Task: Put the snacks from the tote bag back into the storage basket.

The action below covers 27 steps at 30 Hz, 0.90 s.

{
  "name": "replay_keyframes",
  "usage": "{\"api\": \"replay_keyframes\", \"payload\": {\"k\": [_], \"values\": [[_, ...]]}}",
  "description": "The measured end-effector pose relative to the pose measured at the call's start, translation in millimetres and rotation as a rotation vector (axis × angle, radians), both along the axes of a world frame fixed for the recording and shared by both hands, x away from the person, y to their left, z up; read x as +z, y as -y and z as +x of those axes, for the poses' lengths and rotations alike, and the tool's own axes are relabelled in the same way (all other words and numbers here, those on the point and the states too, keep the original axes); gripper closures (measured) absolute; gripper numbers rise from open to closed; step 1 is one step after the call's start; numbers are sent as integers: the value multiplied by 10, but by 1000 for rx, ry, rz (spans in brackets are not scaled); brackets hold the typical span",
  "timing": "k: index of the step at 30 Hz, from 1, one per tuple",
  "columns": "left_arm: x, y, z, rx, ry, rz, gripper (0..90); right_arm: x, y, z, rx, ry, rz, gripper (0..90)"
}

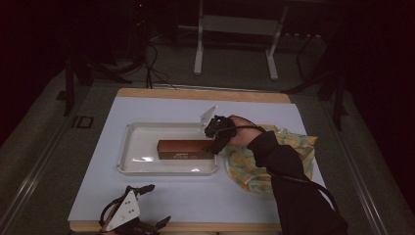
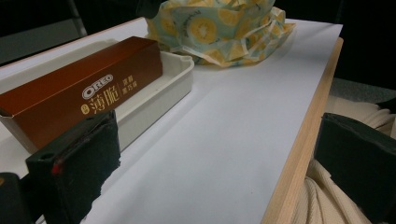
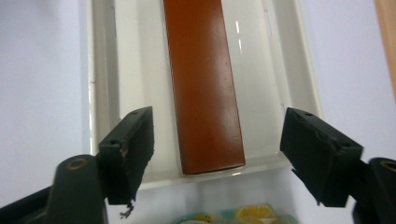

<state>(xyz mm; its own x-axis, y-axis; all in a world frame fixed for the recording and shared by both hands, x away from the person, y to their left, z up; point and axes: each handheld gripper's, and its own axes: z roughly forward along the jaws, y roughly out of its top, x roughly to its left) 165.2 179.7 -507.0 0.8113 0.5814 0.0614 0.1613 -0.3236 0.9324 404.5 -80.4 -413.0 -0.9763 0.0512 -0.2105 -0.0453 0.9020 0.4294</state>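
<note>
A brown Oreo box (image 1: pixel 185 149) lies lengthwise in a white tray (image 1: pixel 128 147) in the middle of the table. My right gripper (image 1: pixel 218 132), held by a hand in a black sleeve, hovers over the box's right end. In the right gripper view, this gripper (image 3: pixel 224 144) is open, its jaws wide on either side of the box (image 3: pixel 203 84), not touching it or the tray (image 3: pixel 100 93). My left gripper (image 1: pixel 156 205) is at the table's front left edge. Its gripper (image 2: pixel 217 168) is open and holds nothing, and the box (image 2: pixel 84 93) lies beyond it.
A lemon-patterned cloth (image 1: pixel 254 164) lies crumpled just right of the tray, partly under the right forearm. The white mat (image 1: pixel 195 196) covers the table, with a wooden edge (image 2: pixel 299 149) at the front. A white stand (image 1: pixel 198 49) is on the floor behind the table.
</note>
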Motion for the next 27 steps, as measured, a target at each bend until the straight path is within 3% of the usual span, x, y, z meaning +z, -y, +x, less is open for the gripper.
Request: {"api": "replay_keyframes", "payload": {"k": [5, 12, 16, 27], "values": [[-1, 3, 1, -1, -1, -1, 7, 48, 105, -1, -31, 15, 37, 176], [-2, 4, 3, 0, -1, 2, 7, 78, 291, 28, -82, 1, 69, 115], [0, 3, 2, -1, -1, 3, 7, 91, 404, 41, -117, -6, 105, 114], [-1, 7, 5, 1, -3, 1, 7, 107, 729, 82, -256, 26, 140, 115]]}}
